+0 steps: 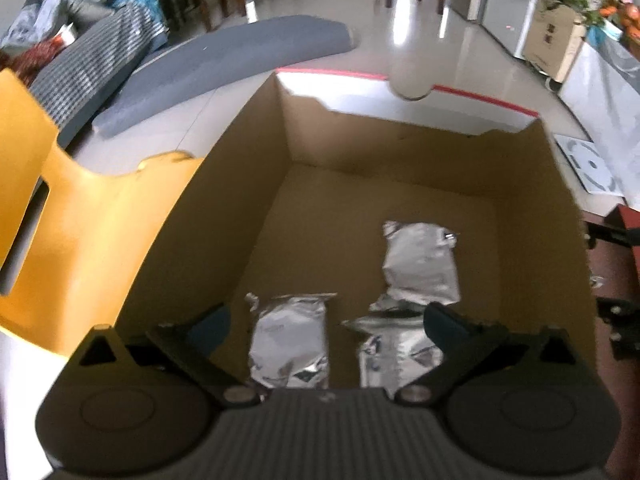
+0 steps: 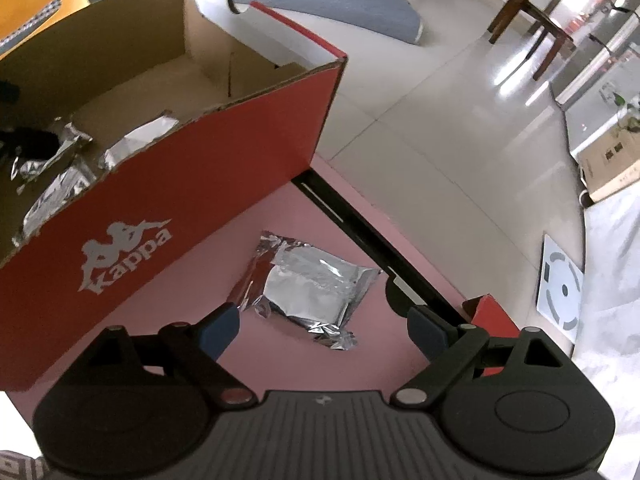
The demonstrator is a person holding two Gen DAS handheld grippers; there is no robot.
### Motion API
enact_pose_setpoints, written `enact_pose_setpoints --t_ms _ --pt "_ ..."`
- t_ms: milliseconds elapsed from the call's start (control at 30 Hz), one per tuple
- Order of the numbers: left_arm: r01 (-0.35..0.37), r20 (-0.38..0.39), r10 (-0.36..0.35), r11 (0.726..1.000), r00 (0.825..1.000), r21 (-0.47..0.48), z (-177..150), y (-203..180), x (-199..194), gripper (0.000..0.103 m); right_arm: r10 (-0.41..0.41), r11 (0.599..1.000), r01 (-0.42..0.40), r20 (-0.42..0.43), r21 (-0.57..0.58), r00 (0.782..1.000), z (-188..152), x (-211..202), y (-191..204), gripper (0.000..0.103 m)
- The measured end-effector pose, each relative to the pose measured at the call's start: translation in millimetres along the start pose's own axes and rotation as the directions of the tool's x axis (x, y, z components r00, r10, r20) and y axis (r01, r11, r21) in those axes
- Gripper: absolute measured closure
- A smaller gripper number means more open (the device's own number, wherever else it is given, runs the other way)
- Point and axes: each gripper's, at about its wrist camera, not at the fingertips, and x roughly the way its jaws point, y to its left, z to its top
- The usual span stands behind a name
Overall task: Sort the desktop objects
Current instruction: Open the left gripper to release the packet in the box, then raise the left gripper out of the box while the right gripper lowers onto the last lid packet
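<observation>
Silver foil was the material of every object to be sorted. In the left wrist view three crumpled silver foil pouches lay on the brown floor of the open red cardboard shoebox (image 1: 256, 184): one pouch low and centre (image 1: 290, 344), one low and right of centre (image 1: 396, 354), and a third pouch (image 1: 420, 264) above it, toward the middle right. The left gripper (image 1: 326, 320) hung over the box with its fingers spread wide, and nothing was pressed between them; the low centre pouch lay loose under the gap.

In the right wrist view a fourth flat silver foil pouch (image 2: 312, 284) rested on the pink table surface (image 2: 280, 360), just beside the red outer wall of the shoebox, in the lower middle of the frame. The right gripper (image 2: 324, 328) stood above it with its fingers apart, empty, and the pouch lay near the gap between the blue fingertips (image 2: 220, 330).

The step in hand seemed to be the picking of this last pouch. To do it well, I think the gripper should come straight down so that the thicker middle part sits between the fingers, not the thin crinkled edge, which may slip. The black rail (image 2: 360, 224) at the table edge, to the right of the pouch, should be avoided.
</observation>
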Motion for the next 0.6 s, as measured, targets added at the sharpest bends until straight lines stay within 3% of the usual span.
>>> enact_pose_setpoints --t_ms 367,600 --pt "0.107 0.014 -0.107 0.994 0.994 0.029 9 -18 -11 0.0 0.01 0.999 -0.009 -0.012 0.046 1.0 -1 2 -7 0.012" --pt "0.165 0.043 -0.17 0.981 0.985 0.099 20 -30 -24 0.0 0.003 0.997 -0.002 -0.02 0.08 1.0 -1 4 -13 0.012"
